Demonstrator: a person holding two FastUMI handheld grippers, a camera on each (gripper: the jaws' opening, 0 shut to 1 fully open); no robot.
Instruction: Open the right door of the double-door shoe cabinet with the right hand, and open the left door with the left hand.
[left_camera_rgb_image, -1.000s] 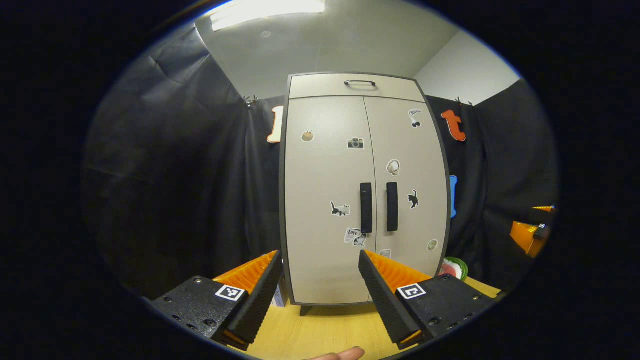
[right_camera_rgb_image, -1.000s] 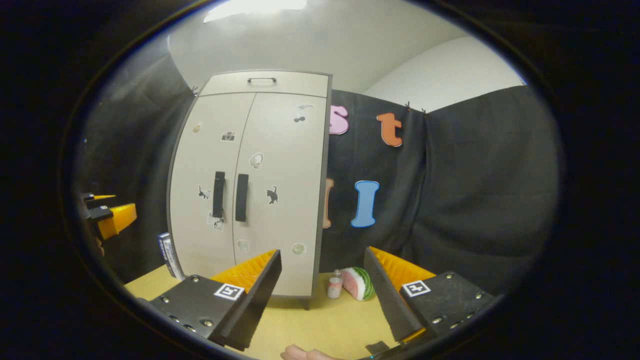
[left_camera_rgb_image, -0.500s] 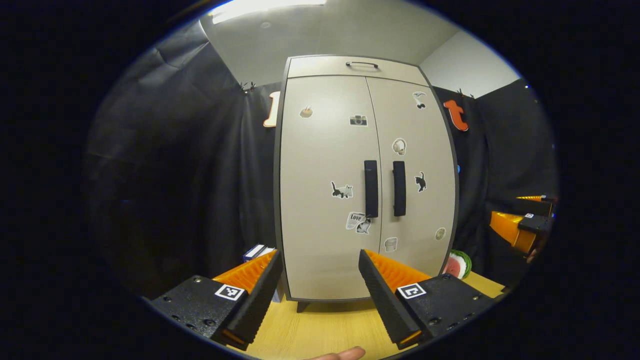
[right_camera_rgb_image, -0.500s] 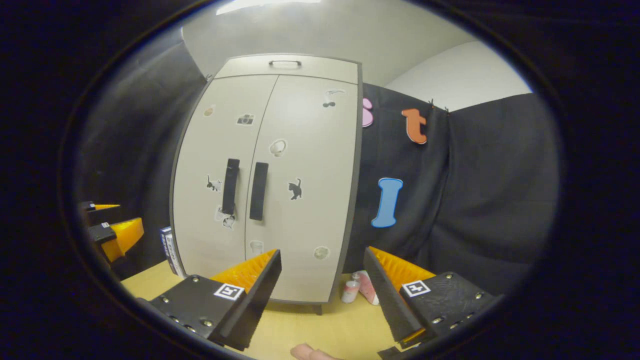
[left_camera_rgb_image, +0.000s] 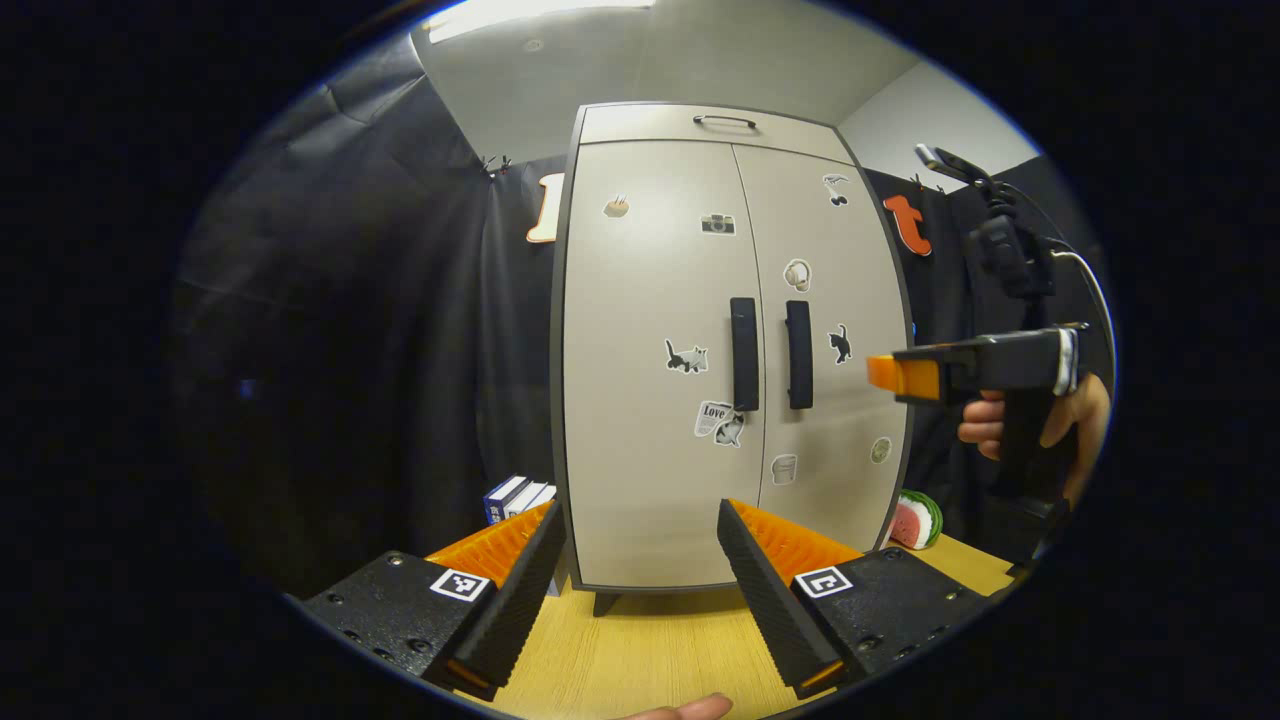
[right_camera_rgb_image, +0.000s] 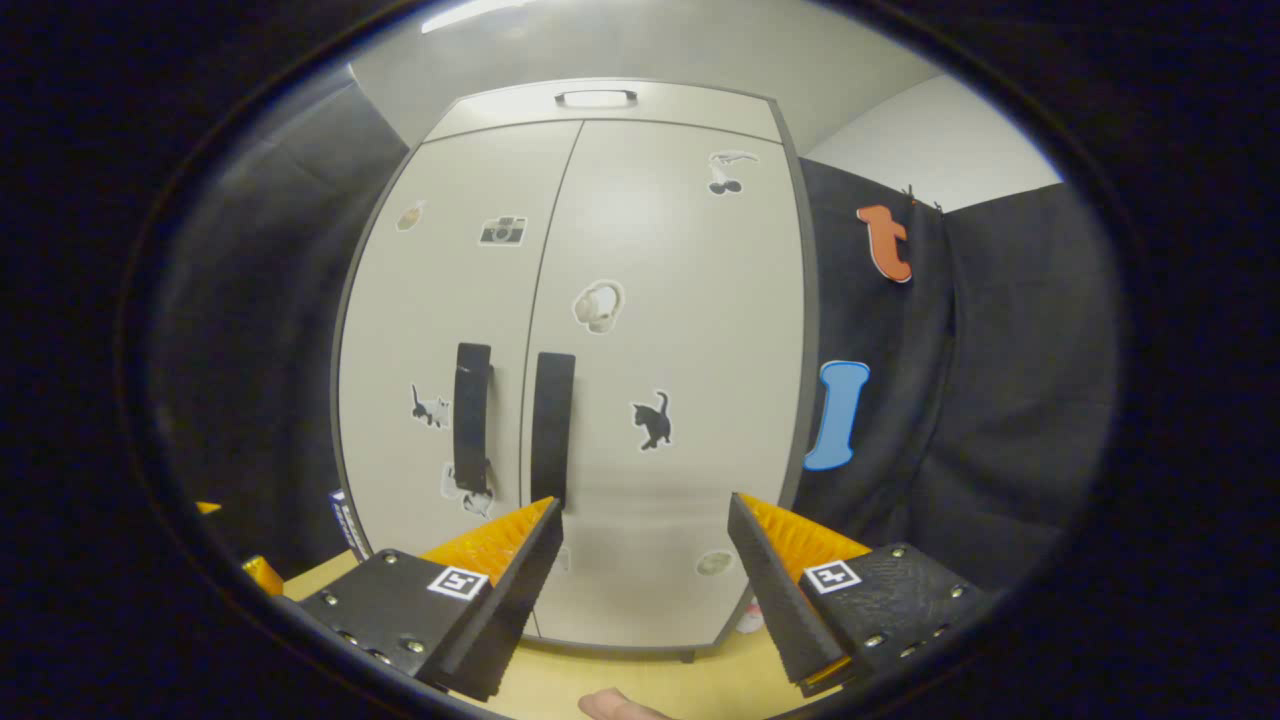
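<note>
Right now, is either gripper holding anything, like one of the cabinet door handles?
Nothing is held. The left gripper and right gripper are both open, short of the closed cabinet's handles.

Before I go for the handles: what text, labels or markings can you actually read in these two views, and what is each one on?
"Love": sticker low on the cabinet's left door, by its handle.
Books left of the cabinet: spine print too small to read.
Square black-and-white coded tags on the fingers: patterns, no words.
Other door stickers: pictures only.
</note>
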